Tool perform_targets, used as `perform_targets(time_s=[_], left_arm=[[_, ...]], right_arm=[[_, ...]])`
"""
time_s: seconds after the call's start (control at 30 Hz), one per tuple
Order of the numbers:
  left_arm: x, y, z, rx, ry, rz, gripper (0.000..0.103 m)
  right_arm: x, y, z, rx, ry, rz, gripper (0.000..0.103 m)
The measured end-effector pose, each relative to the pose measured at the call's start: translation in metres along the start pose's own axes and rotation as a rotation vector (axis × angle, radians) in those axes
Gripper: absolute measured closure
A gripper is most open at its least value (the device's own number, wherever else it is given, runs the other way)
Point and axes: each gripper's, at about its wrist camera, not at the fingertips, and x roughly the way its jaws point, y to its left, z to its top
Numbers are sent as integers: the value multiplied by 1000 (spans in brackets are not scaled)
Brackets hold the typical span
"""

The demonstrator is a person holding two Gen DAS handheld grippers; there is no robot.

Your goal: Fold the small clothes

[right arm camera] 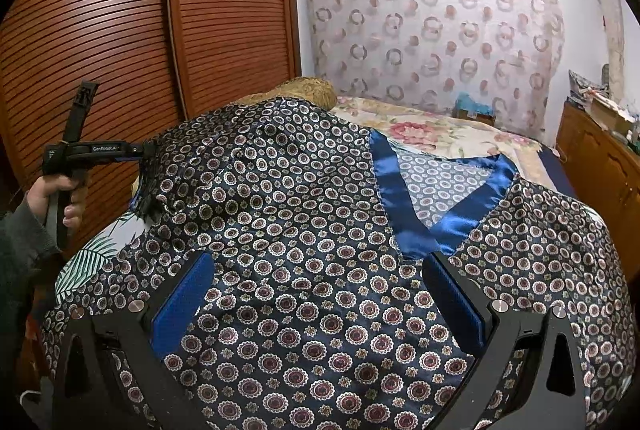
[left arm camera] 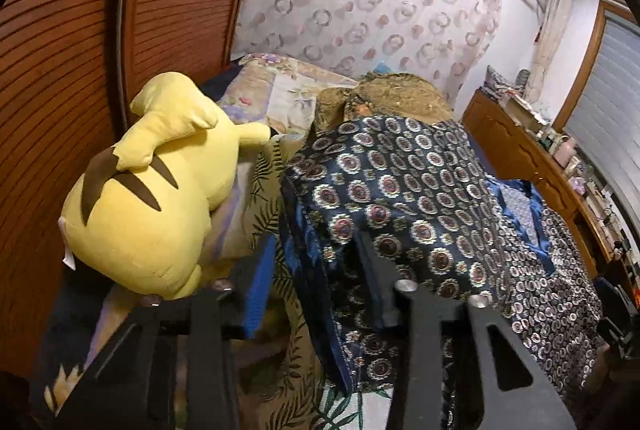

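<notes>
A dark blue satin top (right arm camera: 304, 238) with a round medallion print and a bright blue V-neck band (right arm camera: 424, 213) lies spread on the bed. It also shows in the left wrist view (left arm camera: 400, 197). My right gripper (right arm camera: 320, 294) is open, its blue-padded fingers (right arm camera: 180, 306) hovering over the front of the top below the neckline. My left gripper (left arm camera: 320, 270) holds a bunched left edge of the top between its fingers; from the right wrist view it (right arm camera: 146, 181) grips the raised fabric at the far left.
A yellow plush toy (left arm camera: 152, 197) lies at the left of the bed beside a brown slatted wardrobe (right arm camera: 120, 29). A gold-brown pillow (left arm camera: 384, 97) sits behind the top. A wooden dresser (left arm camera: 532, 157) with clutter runs along the right. A leaf-print sheet (right arm camera: 92, 258) covers the bed.
</notes>
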Motion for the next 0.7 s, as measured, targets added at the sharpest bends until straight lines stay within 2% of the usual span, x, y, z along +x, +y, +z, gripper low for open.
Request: perform_targets(time_s=[0.07,0.13,0.23,0.4,0.53,0.7], left_arm=[[-2,-4,0,10,-2,-5,77],[-1,-6,1,25,1,-15,89],[-9,-13,1,57,-35,14,95],[-35,-34,6,113,-114,33,98],[-54,-61,19,171,-166,-6,98],[-61,-97,35,229,-191,-71,98]], right_arm=[[2,1,0,3,2,-2,0],[2,1,0,5,2,-2,0],[0,1,-1,9,-2,-4,0],[-2,-6,-3,26,-3,-9,0],[-5,-10,-3,37,-7,-15,0],[-10,-17,-1,45,-14,-29,0]])
